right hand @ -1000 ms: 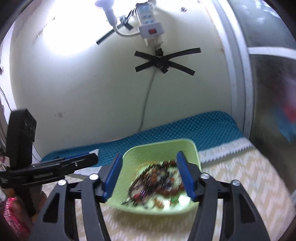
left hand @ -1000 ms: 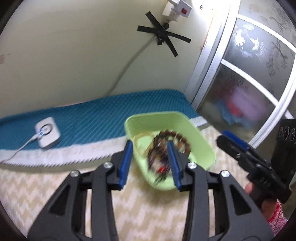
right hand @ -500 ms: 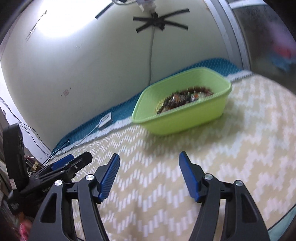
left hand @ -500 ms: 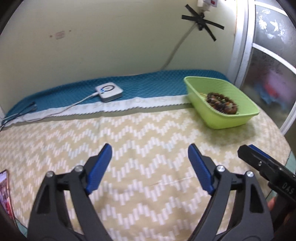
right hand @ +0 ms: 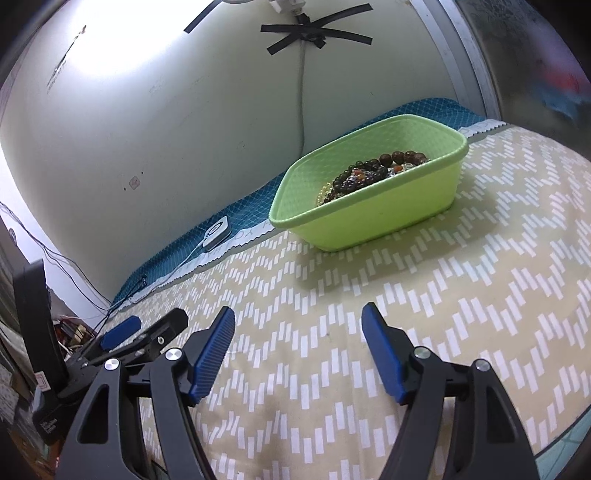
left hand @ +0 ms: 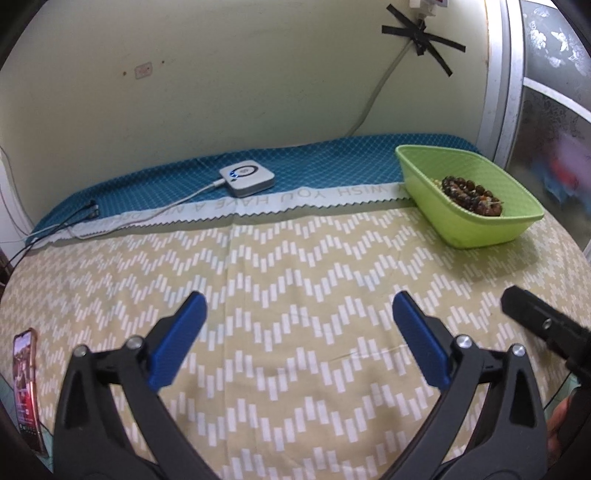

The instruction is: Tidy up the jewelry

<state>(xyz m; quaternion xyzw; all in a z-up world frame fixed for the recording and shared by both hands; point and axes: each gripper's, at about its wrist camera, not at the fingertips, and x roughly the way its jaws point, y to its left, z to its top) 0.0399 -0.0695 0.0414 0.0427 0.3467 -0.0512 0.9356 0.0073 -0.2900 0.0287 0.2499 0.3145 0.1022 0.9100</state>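
The jewelry [left hand: 471, 192] – dark brown beads, plus some small yellow and orange bits – lies in a heap inside a green tub [left hand: 480, 229]. The tub sits on the far right of the worktop [left hand: 295, 277], which has a tan cloth w/ white zigzag marks. The tub's far end rests on a blue cloth [left hand: 332, 162] that runs along the wall.

On the blue cloth, left of the tub and well apart from it, is a small white box [left hand: 246, 179] w/ a blue ring light. A white wire goes from it off to the left. A gray strip w/ letters runs along the near edge of the blue cloth. On the wall above, black tape [left hand: 423, 35] in an X holds a cord.

The left tool [left hand: 299, 314] is near, over bare cloth, far from the tub. Its blue pads are spread very wide and opening – nothing between them. The right tool [right hand: 297, 325] is just beside it on the right, also opening, pads apart, nothing held. A phone [left hand: 26, 384] lies at the near left edge.
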